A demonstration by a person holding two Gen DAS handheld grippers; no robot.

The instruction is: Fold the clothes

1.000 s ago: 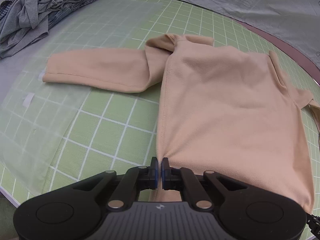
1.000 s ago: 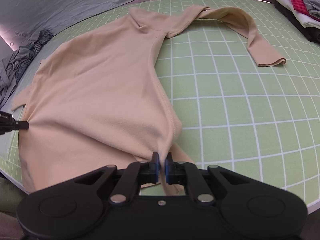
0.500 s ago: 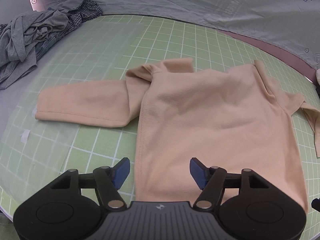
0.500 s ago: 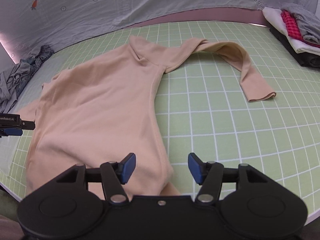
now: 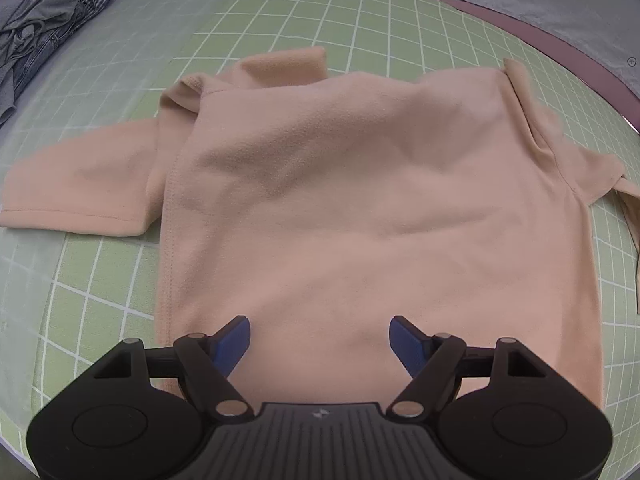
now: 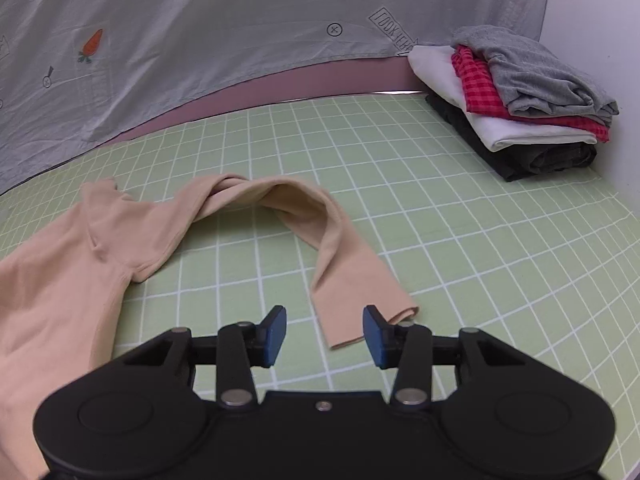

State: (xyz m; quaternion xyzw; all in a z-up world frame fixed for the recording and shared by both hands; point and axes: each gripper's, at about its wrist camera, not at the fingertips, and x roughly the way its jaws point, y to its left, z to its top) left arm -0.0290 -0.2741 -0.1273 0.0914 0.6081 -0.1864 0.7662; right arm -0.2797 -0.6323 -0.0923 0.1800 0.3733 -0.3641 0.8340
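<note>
Both grippers are hanging spread and empty; the right gripper is probably lining up on the sleeve cuff lying between its fingers, while the left gripper is hovering over the peach top.

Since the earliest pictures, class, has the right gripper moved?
Yes. The right gripper, then shut on the peach long-sleeved top's hem, is now open, swung right toward the sleeve cuff on the green grid mat.

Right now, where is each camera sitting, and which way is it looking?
Left wrist: sits behind the open left gripper, looking across the peach long-sleeved shirt on the green grid mat.
Right wrist: sits behind the open right gripper, facing the shirt's sleeve cuff and the folded clothes stack.
Both show the shirt and mat.
</note>
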